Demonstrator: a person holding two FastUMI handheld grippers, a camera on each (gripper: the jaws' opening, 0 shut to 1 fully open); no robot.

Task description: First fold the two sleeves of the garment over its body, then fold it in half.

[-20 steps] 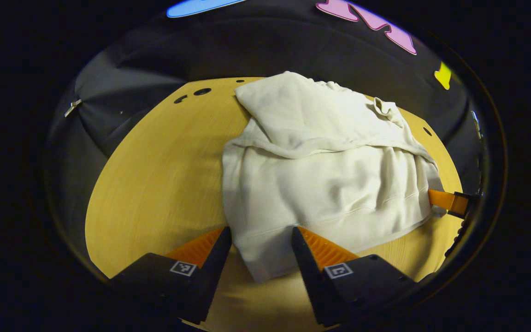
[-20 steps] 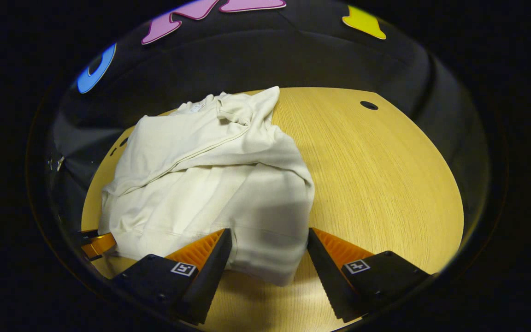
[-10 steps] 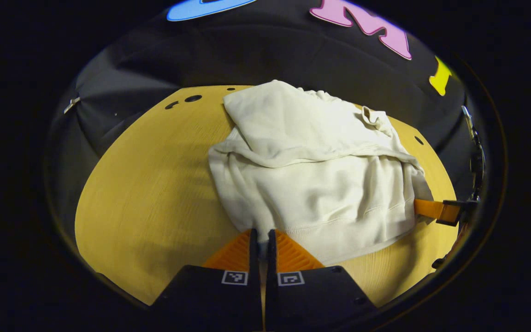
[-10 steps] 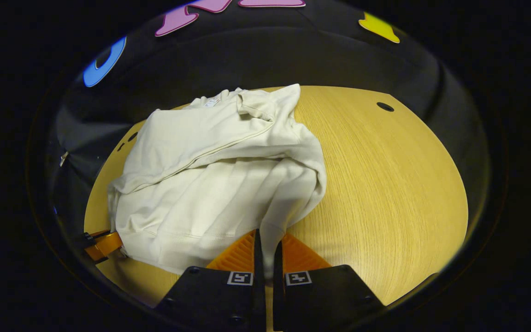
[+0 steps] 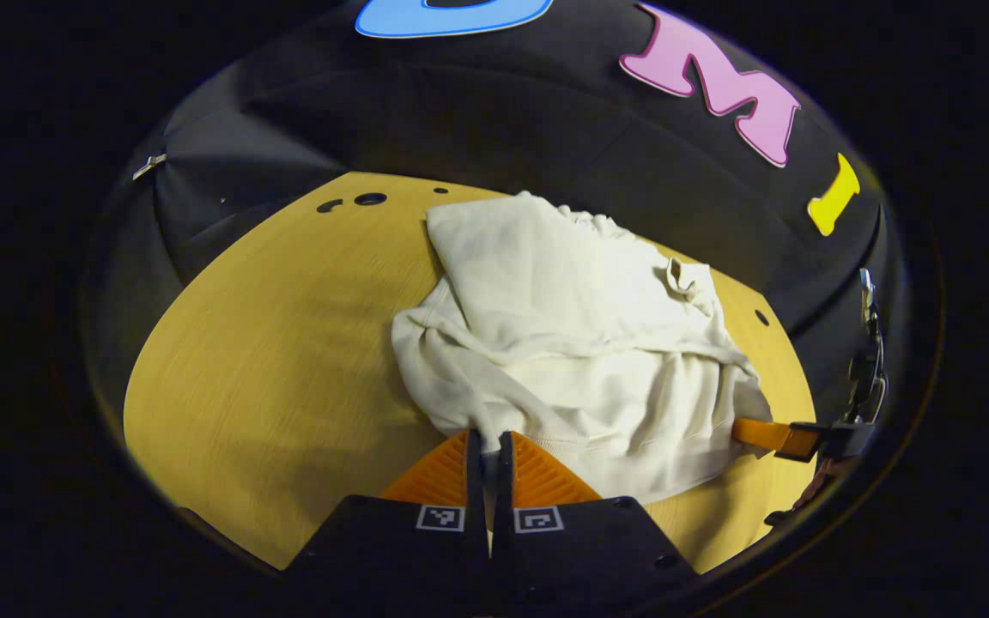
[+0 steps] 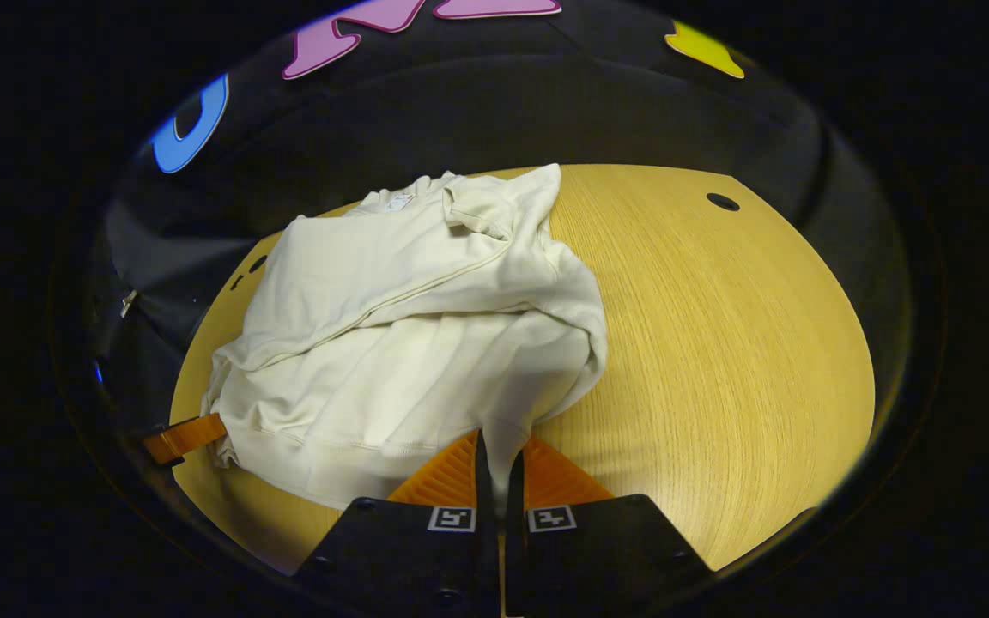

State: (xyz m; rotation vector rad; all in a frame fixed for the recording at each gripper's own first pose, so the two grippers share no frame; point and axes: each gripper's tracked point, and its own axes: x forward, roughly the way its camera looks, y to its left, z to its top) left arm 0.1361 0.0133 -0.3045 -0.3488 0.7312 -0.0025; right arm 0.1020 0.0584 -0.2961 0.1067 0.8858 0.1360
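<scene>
The cream, soft fleece garment (image 5: 580,343) looks limp (likely to sag), so the left gripper (image 5: 485,446) and right gripper (image 6: 499,446), each pinched closed on a hem corner, are well placed.

table (image 6: 718,343): light wood, round holes | wall (image 6: 494,112): black cloth

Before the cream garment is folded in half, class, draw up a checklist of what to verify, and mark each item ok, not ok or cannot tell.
1. Left gripper shut on the hem of the cream fabric garment: ok.
2. Right gripper shut on the hem's other corner: ok.
3. Both sleeves folded over the body: ok, a cuff lies on top.
4. Bare round wooden table beyond the garment: ok.
5. Fabric flat and unwrinkled: not ok, creased near the grips.
6. All hem layers caught in each grip: cannot tell.
</scene>
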